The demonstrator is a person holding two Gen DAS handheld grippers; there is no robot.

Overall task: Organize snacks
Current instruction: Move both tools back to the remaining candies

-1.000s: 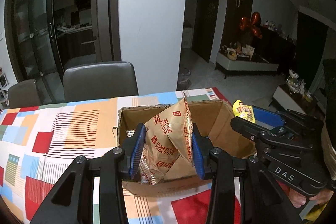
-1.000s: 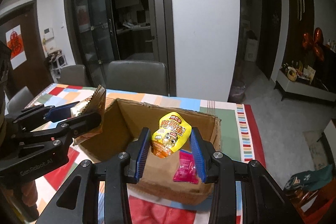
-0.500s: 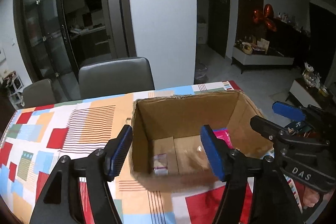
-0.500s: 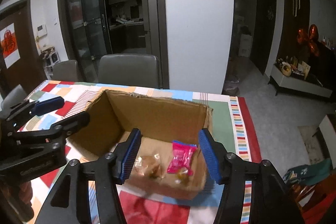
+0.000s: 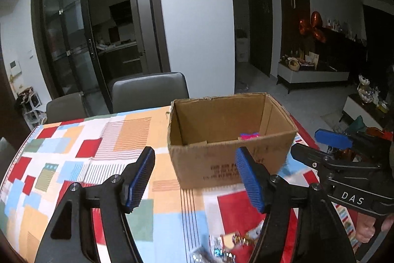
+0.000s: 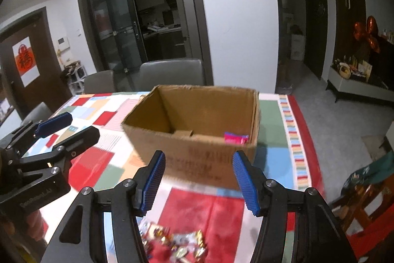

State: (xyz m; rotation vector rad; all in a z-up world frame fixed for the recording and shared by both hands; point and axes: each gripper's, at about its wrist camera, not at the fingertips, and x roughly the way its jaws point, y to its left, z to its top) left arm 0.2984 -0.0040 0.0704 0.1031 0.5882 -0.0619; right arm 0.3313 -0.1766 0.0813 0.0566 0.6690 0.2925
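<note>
an open brown cardboard box (image 5: 231,139) stands on a table covered with a patchwork cloth of red, orange, blue and white blocks (image 5: 81,159), with its top flaps out of the way so the inside walls show. from the right wrist view the same box (image 6: 197,130) sits straight ahead, and a pink snack packet (image 6: 236,137) lies inside it against the right-hand wall; only the top edge of that packet (image 5: 249,136) peeks over the near wall in the left wrist view. the left gripper (image 5: 197,179) hovers short of the box with its two blue-padded fingers (image 5: 140,176) spread wide apart and nothing between them. the right gripper (image 6: 200,180) also hangs in front of the box, its blue ribbed fingers (image 6: 242,180) held wide apart and bare. each tool shows in the other's view: the right gripper (image 5: 332,142) enters from the right edge of the left wrist view, and the left gripper (image 6: 66,127) reaches in from the left edge of the right wrist view. on the cloth near the bottom edge, a small heap of shiny wrapped candies (image 6: 177,242) lies just below the right gripper, blurred; the same heap (image 5: 221,248) shows near the lower edge of the left wrist view. two grey padded chairs (image 5: 150,90) stand behind the far side of the table, in front of dark glass sliding doors (image 5: 71,46).
</note>
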